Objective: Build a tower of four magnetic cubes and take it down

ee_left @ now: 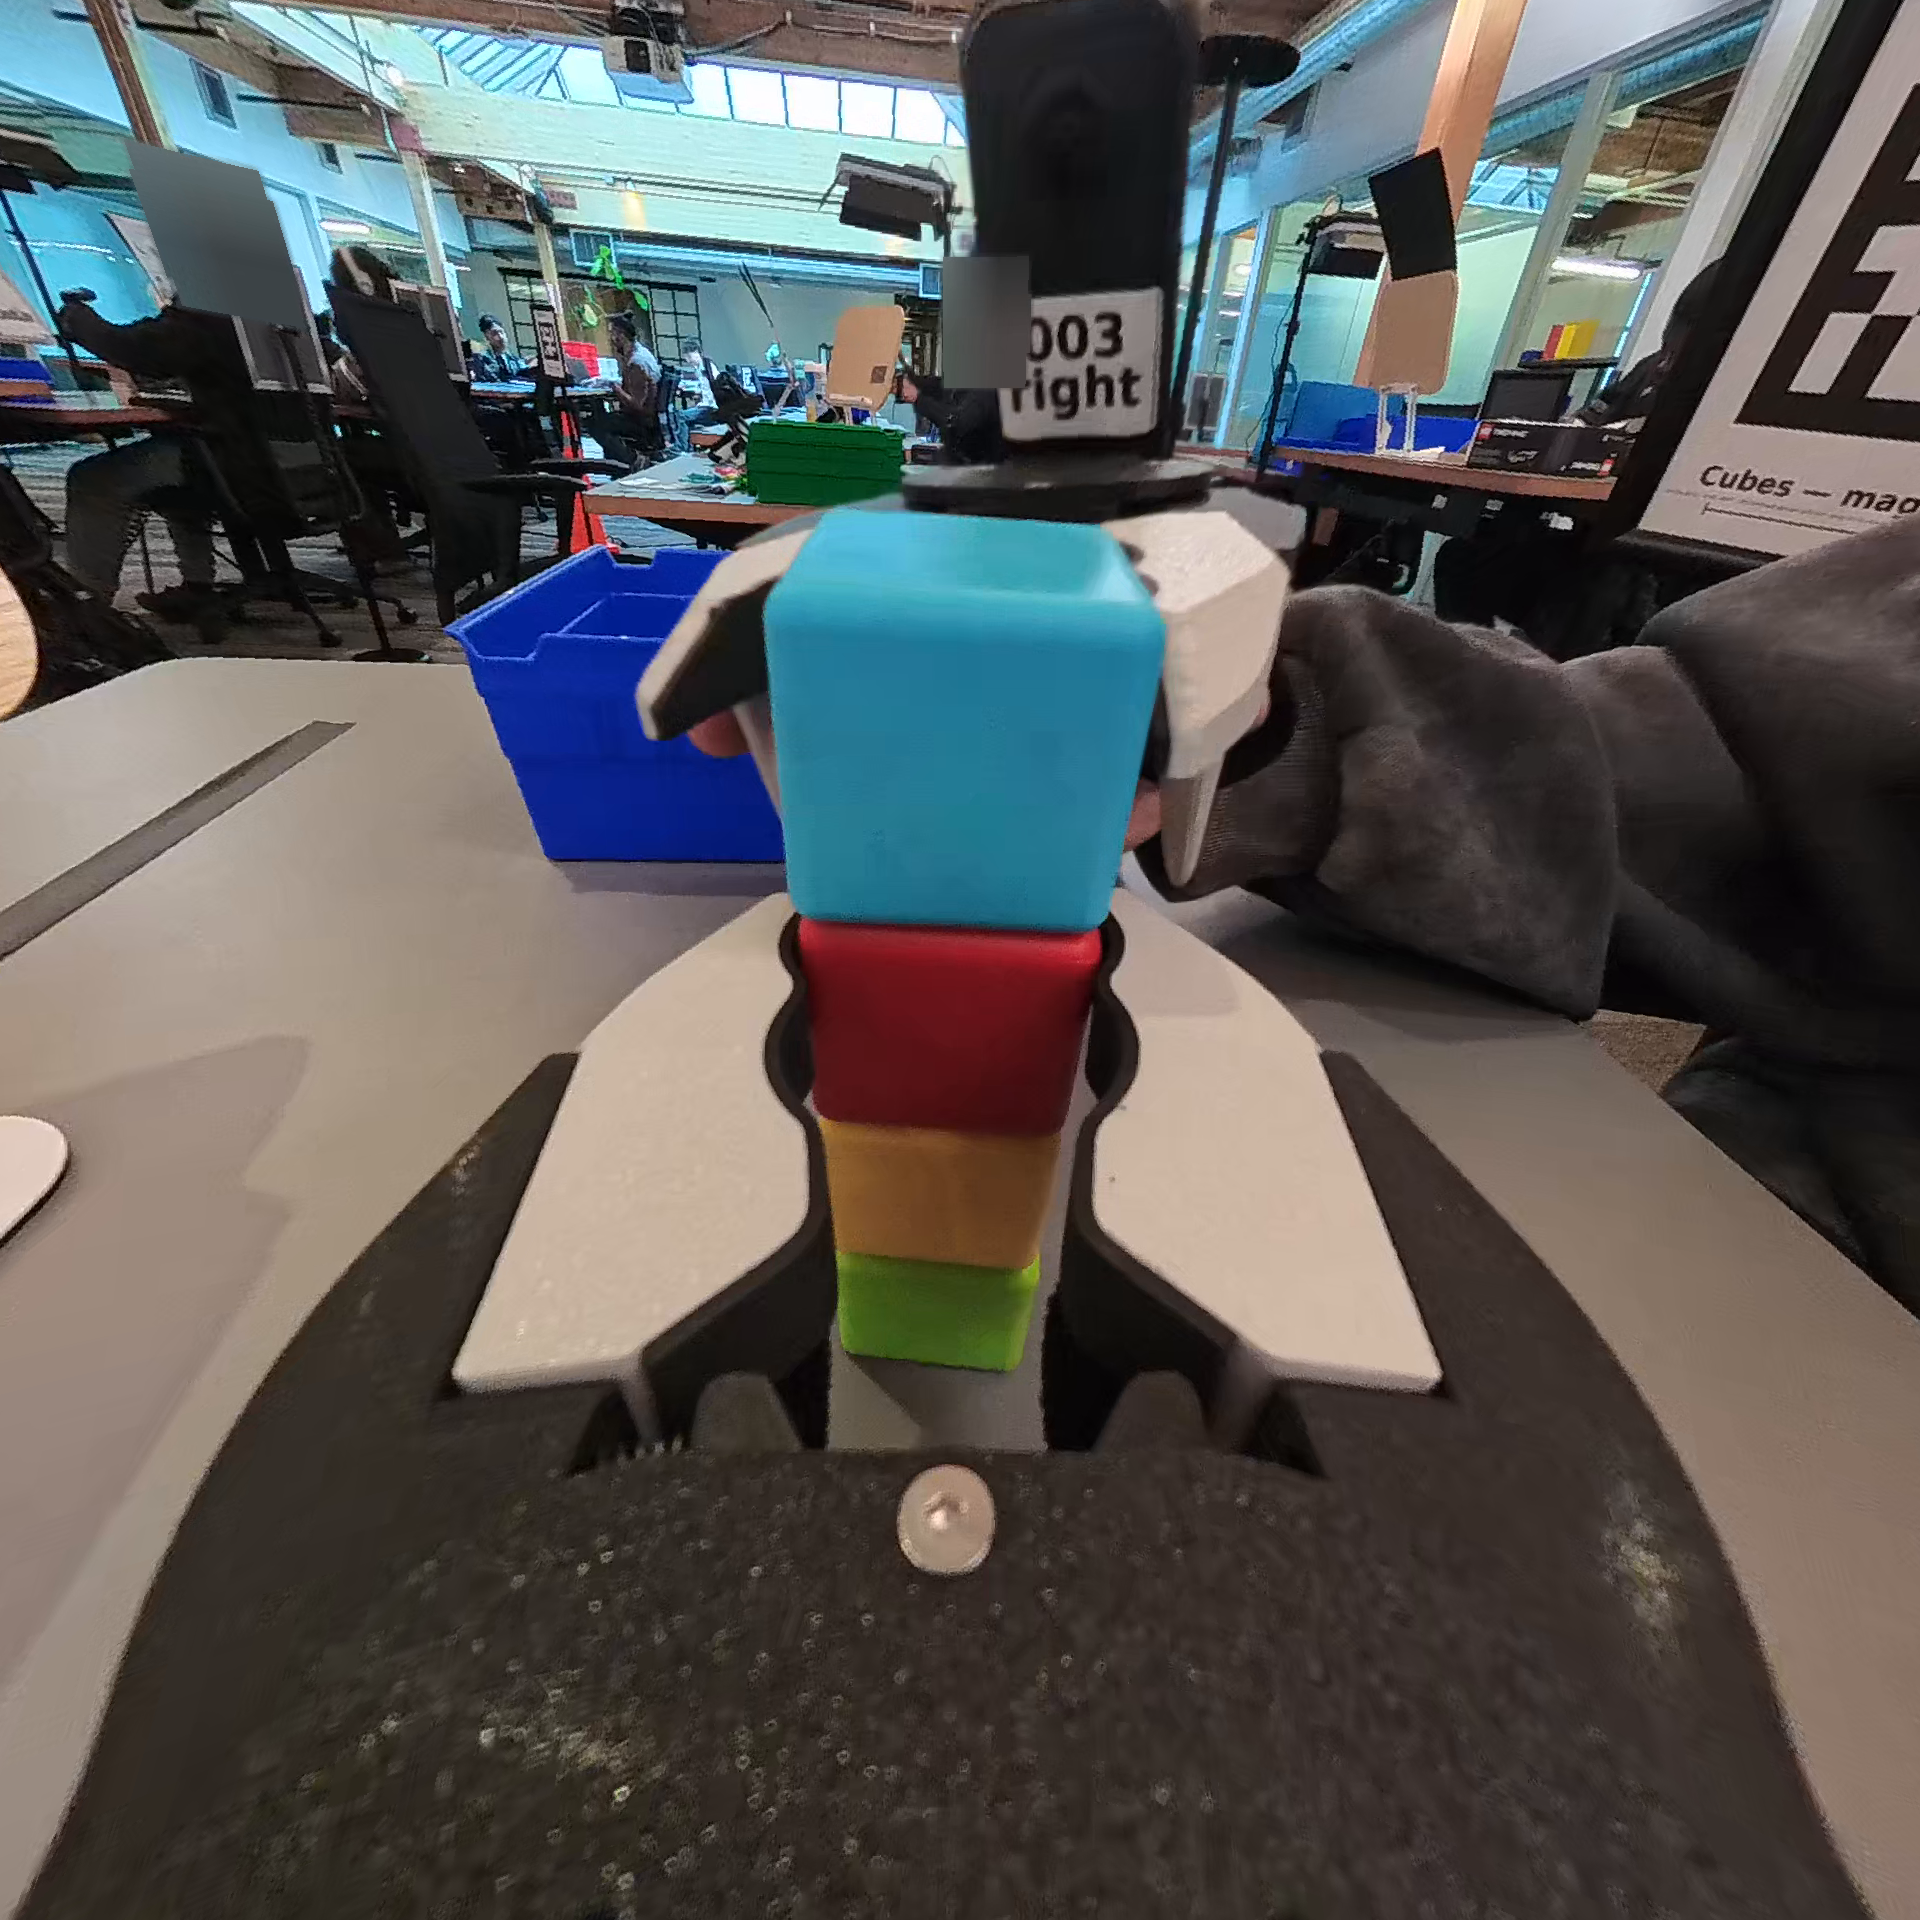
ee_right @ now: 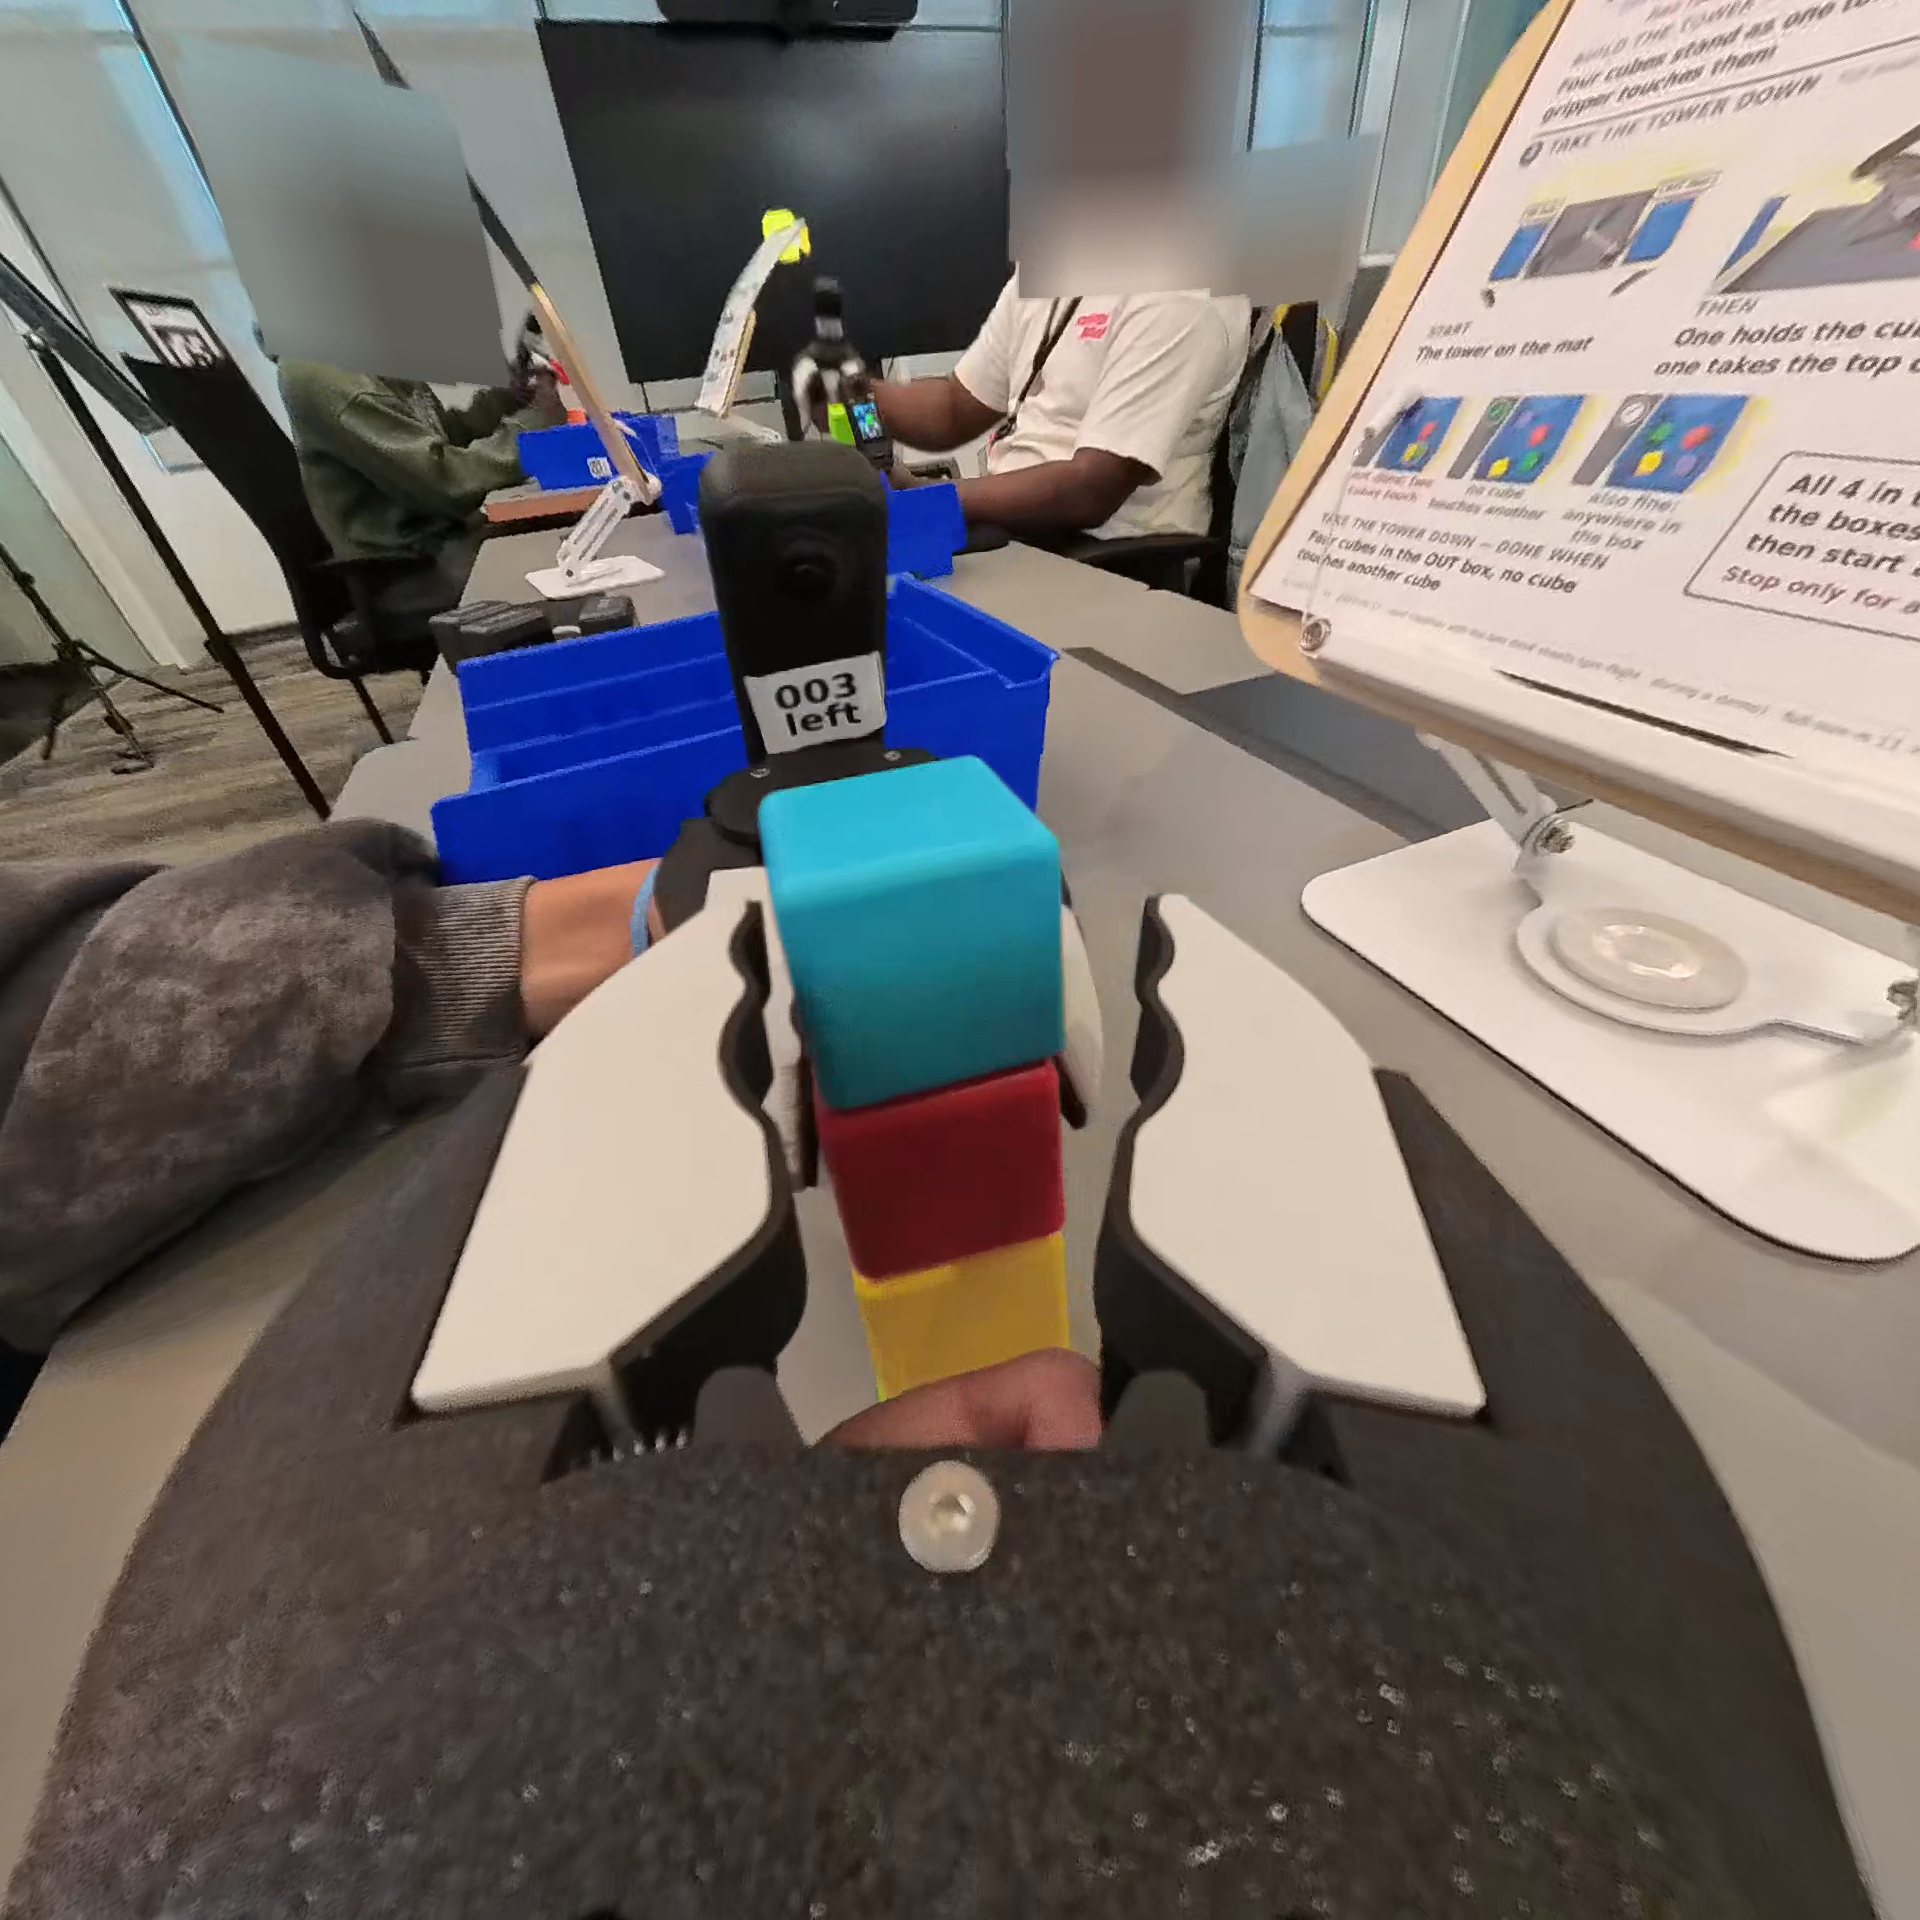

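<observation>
Standing on the grey table [ee_left: 260,1039], the four-cube tower [ee_left: 951,1039] has its red cube [ee_left: 951,1023] pinched by the left gripper [ee_left: 951,1029]. In the right wrist view, the right gripper [ee_right: 945,1049] is spread around the blue top cube [ee_right: 914,925], not touching.

My left gripper [ee_left: 951,1029] is clamped on the red cube [ee_left: 951,1023], fingers level. My right gripper [ee_right: 940,1049] faces it from the far side, jaws spread wide either side of the blue cube [ee_right: 914,925], no contact. Grey sleeves on both forearms.
</observation>
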Available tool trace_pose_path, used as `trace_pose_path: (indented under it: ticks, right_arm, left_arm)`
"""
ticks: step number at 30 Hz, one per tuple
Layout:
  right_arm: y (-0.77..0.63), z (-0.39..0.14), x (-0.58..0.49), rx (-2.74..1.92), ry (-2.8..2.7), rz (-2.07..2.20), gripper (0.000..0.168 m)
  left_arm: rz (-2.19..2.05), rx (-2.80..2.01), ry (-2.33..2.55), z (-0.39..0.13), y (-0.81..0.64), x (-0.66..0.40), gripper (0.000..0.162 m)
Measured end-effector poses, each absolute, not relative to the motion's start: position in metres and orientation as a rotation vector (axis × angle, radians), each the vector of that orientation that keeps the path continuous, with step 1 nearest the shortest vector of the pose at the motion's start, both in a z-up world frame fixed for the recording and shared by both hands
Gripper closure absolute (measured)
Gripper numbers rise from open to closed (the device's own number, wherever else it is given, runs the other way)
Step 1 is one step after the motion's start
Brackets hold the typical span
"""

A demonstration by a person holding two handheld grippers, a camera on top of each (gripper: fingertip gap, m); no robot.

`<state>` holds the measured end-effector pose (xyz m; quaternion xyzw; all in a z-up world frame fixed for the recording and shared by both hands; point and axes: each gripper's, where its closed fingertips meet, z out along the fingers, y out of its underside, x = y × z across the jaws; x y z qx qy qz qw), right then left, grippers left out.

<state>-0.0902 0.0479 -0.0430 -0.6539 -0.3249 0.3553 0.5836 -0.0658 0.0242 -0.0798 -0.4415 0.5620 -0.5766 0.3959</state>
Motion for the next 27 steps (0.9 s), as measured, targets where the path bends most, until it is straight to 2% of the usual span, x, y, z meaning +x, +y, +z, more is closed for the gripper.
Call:
trace_pose_path:
  ticks: [2,4,12,18,27]
  right_arm:
    - [0.046,-0.044,-0.093,-1.498,-0.765,0.876,0.104]
    - [0.042,-0.042,-0.096,-1.445,-0.774,0.915,0.116]
    - [0.038,-0.03,-0.089,-1.337,-0.67,1.063,0.117]
    - [0.018,0.028,-0.056,-1.143,-0.516,1.096,0.117]
    - [-0.045,0.145,0.012,-1.229,-0.377,0.566,0.117]
  left_arm:
    - [-1.469,-1.114,1.433,-0.08,0.022,-0.065,0.113]
    - [-1.469,-1.114,1.435,-0.08,0.022,-0.065,0.113]
    - [-1.428,-1.128,1.454,-0.081,0.018,-0.062,0.113]
    - [-1.43,-1.129,1.456,-0.081,0.018,-0.061,0.113]
    - [-1.325,-1.154,1.432,-0.082,0.027,-0.056,0.113]
